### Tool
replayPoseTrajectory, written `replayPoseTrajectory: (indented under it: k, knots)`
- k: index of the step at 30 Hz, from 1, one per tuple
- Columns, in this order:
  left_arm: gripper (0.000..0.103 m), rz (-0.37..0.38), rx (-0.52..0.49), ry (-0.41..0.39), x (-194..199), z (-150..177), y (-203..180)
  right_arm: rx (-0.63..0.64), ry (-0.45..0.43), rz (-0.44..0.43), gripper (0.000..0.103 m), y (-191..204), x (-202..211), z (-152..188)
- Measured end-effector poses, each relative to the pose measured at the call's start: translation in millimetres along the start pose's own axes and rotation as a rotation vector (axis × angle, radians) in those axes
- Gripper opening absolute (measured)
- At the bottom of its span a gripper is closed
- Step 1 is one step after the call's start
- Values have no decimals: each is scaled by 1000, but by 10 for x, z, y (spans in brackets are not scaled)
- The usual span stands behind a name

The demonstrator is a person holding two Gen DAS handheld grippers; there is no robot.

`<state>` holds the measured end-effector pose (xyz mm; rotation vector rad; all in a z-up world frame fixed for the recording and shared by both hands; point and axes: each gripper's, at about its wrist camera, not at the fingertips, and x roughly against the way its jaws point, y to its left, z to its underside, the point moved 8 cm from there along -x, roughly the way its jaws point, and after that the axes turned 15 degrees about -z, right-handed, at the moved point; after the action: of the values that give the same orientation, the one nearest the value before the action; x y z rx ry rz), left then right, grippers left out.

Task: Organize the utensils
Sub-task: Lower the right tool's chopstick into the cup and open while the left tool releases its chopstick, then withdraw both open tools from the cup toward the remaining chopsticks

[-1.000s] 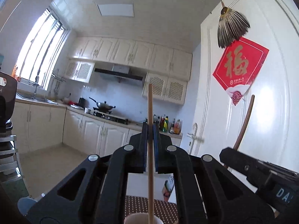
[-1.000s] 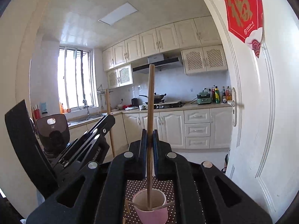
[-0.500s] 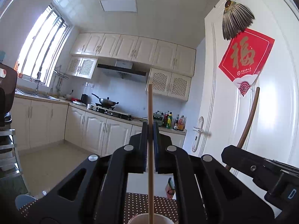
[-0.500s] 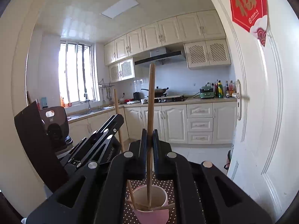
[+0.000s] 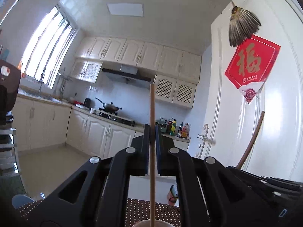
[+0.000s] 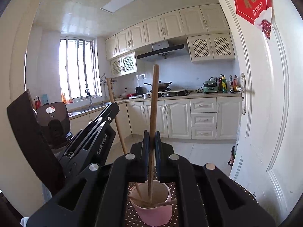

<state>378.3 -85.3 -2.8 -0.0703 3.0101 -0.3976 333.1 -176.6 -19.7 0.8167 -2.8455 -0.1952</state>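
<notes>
Left wrist view: the left gripper (image 5: 152,132) is clamped on a pale chopstick (image 5: 152,124) held upright, its long axis running 12 to 6 o'clock. The lower end descends toward the rim of the pink cup (image 5: 151,223), which is just visible at 6 o'clock on the dotted tablecloth (image 5: 136,210). Whether the tip is inside the cup cannot be determined here. At 3 to 4 o'clock, the right gripper's body appears with a darker chopstick (image 5: 252,140) rising from it.

Right wrist view: the right gripper (image 6: 151,139) is closed on the dark chopstick (image 6: 153,113), which is near vertical with its top leaning slightly toward 1 o'clock. Its lower end is inside the pink cup (image 6: 153,208), directly below the jaws at 6 o'clock. The cup already contains several other sticks, some lying across the rim. The left gripper (image 6: 111,109) enters from 9 o'clock; its pale chopstick (image 6: 115,113) slants down toward the cup's left side.

Assessment: both sticks are aligned over the cup. The right one is the deeper; the next move is probably a straight release.
</notes>
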Motion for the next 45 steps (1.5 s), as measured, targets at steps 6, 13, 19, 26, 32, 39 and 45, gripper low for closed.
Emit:
replayPoseTrajectory:
  k: [6, 13, 19, 26, 32, 39, 45]
  knots:
    - [6, 17, -27, 31, 14, 27, -33, -19, 18, 4, 5, -41, -30, 62]
    - [16, 37, -72, 98, 16, 86, -85, -48, 44, 3, 5, -67, -34, 72]
    - [57, 35, -76, 106, 123, 6, -42, -83, 58, 5, 7, -98, -12, 65]
    - [59, 32, -111, 98, 312, -144, -43, -104, 57, -3, 8, -50, 70, -1]
    - [63, 22, -136, 102, 527, -280, -23, -116, 45, 0, 8, 32, 233, -64]
    - [66, 5, -184, 121, 851, -429, 52, -94, 24, 9, 10, 171, 528, -150]
    - [68, -16, -207, 144, 1183, -512, 191, -90, 28, 15, 18, 278, 754, -121]
